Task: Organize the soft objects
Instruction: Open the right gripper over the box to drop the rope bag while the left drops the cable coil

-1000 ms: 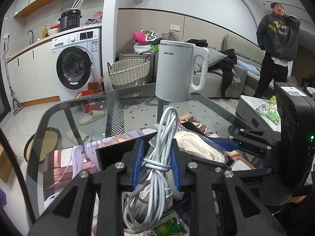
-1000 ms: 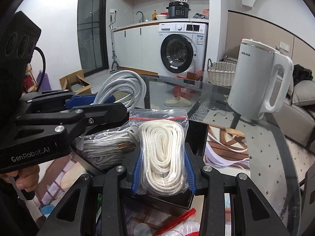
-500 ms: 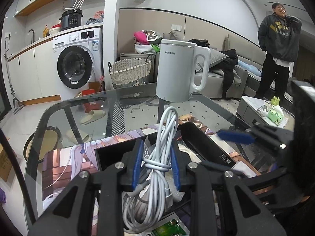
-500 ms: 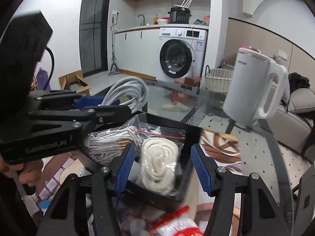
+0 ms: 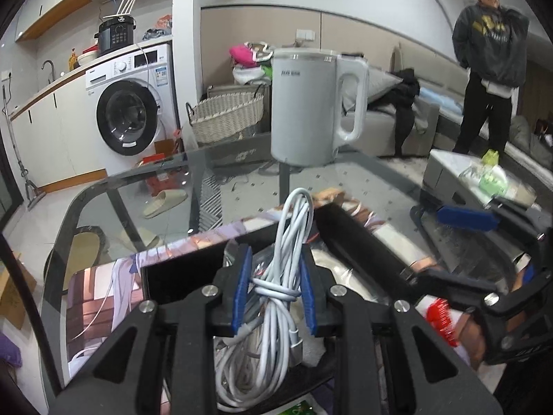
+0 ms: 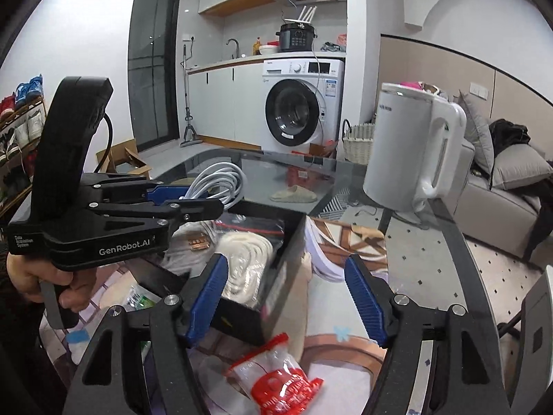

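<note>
Two grippers work over the black box (image 6: pixel 273 276) on the tabletop (image 6: pixel 432 276). Left gripper (image 5: pixel 274 290) pinches the white cable bundle (image 5: pixel 280 297) above it; right gripper (image 6: pixel 287 297) hangs spread. Bagged rope (image 6: pixel 242 263) lies inside. Next, likely: lower and release the cable.

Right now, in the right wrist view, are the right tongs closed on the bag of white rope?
No, the right tongs stand wide open and empty, while the bag of white rope lies in the black box.
</note>
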### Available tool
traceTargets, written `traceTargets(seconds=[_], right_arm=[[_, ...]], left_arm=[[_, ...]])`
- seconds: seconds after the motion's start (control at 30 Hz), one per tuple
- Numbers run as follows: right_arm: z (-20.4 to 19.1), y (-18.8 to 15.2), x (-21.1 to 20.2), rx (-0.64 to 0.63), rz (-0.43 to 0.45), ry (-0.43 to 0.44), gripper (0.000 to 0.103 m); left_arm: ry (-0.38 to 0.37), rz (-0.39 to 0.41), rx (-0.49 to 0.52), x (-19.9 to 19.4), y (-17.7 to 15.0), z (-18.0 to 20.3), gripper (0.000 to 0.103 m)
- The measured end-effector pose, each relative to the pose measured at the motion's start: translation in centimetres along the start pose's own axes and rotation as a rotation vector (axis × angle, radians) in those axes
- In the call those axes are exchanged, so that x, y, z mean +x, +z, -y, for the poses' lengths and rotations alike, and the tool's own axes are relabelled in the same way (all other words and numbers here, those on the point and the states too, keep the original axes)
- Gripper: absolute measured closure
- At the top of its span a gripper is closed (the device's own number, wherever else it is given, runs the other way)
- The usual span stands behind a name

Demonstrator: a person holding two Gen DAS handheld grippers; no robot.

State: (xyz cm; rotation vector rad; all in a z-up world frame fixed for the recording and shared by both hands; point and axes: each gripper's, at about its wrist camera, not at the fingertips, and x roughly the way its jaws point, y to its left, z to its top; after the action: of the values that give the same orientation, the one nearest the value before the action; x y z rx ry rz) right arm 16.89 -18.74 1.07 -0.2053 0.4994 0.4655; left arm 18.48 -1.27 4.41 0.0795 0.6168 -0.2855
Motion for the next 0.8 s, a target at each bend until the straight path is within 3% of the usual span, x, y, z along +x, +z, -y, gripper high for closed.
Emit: traceTargets(seconds=[0.2,0.53,0.6,0.67,0.8], right_arm=[[0.5,-0.5,-0.2,0.010,-0.008,-0.001,0.031],[0.6,-0.4,-0.2,0.019,-0.015,0.007,0.029],[0.6,-0.4,-0.2,0.020,-0.016,0.005,0.028],[0.5,-0.3,-0.1,0.018,-0.018,0.007,0.025],[0.4,-0.4,-0.2,0.020,-0.014,0.010,0.020]], left_arm=[[0.036,-0.058,0.027,1.2,-0.8,0.3,0.078],[0.024,-0.095,0.009,0.9,-1.0,0.0,0.076],[0.019,-0.094,0.001,0.8,-1.2,-0.2,0.069],[0.001,-0.082,-0.010,0.3,-1.2,-0.2,0.047],[0.009,-0.060,-0.014,-0.7,-1.3,-0.1,0.044]])
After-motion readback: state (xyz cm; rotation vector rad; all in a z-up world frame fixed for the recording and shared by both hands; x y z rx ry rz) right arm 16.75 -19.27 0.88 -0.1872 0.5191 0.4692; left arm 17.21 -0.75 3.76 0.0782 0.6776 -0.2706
